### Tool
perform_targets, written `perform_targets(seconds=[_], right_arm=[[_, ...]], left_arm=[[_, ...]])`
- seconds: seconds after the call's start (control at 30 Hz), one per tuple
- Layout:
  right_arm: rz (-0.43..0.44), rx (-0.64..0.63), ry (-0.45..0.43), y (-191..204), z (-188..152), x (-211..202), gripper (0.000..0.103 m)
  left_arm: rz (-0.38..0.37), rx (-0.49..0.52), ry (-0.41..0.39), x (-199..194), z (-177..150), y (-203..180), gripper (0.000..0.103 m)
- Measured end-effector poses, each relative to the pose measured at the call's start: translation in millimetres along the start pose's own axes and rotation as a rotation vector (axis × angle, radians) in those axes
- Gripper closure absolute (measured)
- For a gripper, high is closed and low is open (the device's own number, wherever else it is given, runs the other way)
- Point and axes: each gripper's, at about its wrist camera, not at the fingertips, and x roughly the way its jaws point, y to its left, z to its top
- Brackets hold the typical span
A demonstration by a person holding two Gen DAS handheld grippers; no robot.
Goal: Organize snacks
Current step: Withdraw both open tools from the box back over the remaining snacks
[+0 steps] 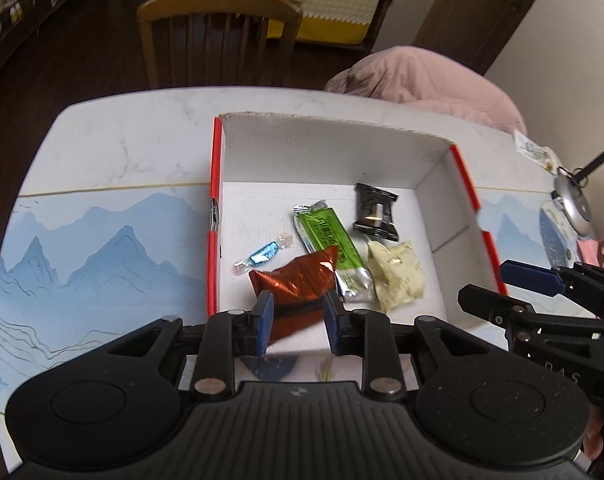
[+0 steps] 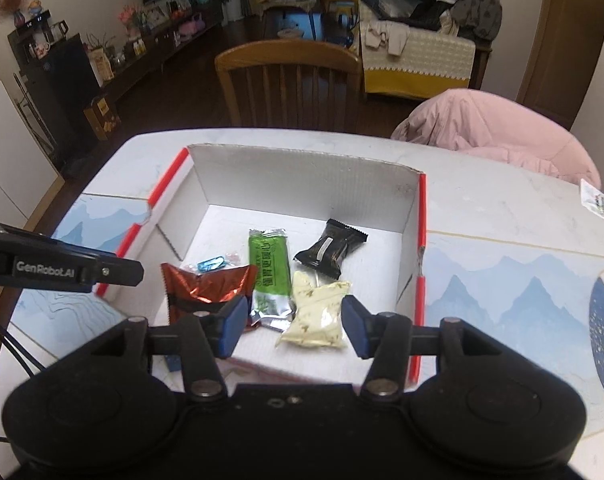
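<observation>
Shallow white cardboard box [image 1: 338, 148] with red outer sides on a table [image 1: 101, 152] covered by a blue mountain print. Five snacks lie inside, centre frame: red foil packet [image 1: 297, 280], green bar [image 1: 334, 246], cream packet [image 1: 398, 276], black packet [image 1: 376, 212], small blue candy [image 1: 263, 254]. Left gripper [image 1: 297, 322] narrowly parted, red foil packet seen between its pads, untouched. Right gripper [image 2: 295, 328] wider apart above the cream packet [image 2: 318, 316], gripping nothing.
</observation>
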Motion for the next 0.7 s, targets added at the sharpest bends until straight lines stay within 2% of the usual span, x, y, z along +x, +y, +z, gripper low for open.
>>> perform_targets(seconds=[0.13, 0.5, 0.57, 0.63, 0.7], right_arm=[[0.013, 0.017, -0.035, 8, -15, -24, 0.044], [0.058, 0.03, -0.122, 33, -63, -83, 0.027], [0.056, 0.034, -0.135, 35, -71, -90, 0.021], [0.056, 0.035, -0.146, 37, -79, -97, 0.019], [0.054, 0.033, -0.155, 40, -90, -101, 0.017]], left_arm=[[-0.035, 0.01, -0.023, -24, -19, -1, 0.074], [-0.067, 0.05, -0.093, -73, -76, 3, 0.074], [-0.071, 0.054, -0.105, -80, -87, 5, 0.072], [-0.077, 0.052, -0.117, -87, -97, 8, 0.055], [-0.083, 0.046, -0.142, -93, -110, 12, 0.044]])
